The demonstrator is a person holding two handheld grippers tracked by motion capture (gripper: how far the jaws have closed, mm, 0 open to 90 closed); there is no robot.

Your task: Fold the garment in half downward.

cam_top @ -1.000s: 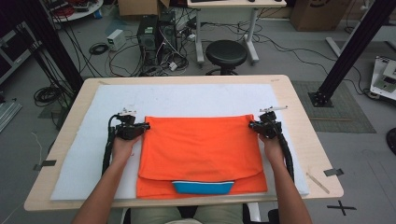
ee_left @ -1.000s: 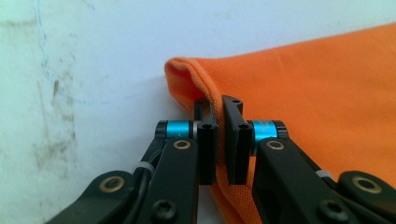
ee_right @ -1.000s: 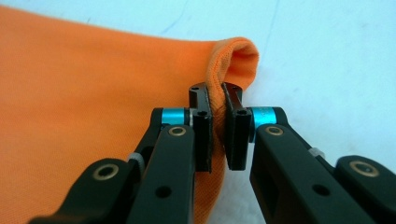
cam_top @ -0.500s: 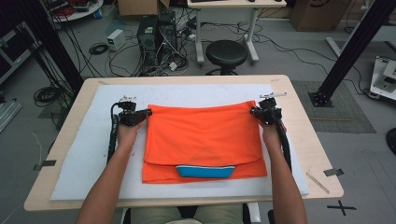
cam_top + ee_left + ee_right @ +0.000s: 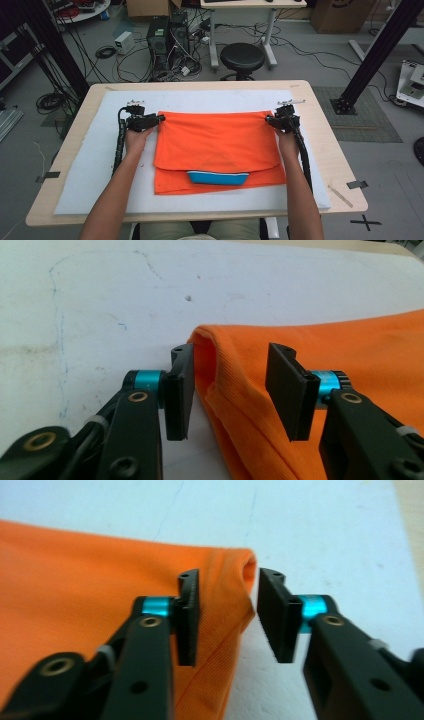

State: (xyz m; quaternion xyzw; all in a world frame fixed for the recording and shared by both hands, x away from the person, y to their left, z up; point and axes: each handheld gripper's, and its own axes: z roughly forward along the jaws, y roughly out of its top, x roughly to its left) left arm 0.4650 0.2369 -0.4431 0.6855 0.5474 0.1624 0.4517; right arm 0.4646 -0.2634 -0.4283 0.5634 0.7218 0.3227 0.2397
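Note:
An orange garment (image 5: 215,145) lies folded on the white mat, with a blue part (image 5: 217,177) peeking out under the front edge of its top layer. My left gripper (image 5: 160,119) stands at the garment's far left corner. Its jaws have just been opening, and the folded corner (image 5: 220,370) sits loose between the pads of the left gripper (image 5: 232,385). My right gripper (image 5: 269,120) is at the far right corner. Its jaws have also just been opening, with the orange fold (image 5: 235,580) lying free between the pads of the right gripper (image 5: 231,620).
The white mat (image 5: 80,165) covers most of the wooden table (image 5: 340,165). Bare mat lies beyond the garment's far edge and on both sides. A black stool (image 5: 242,57), a computer tower (image 5: 162,37) and cables are on the floor behind the table.
Both grippers drew the garment's top layer away from the person, baring more of the blue part. Then both opened and let the far corners go.

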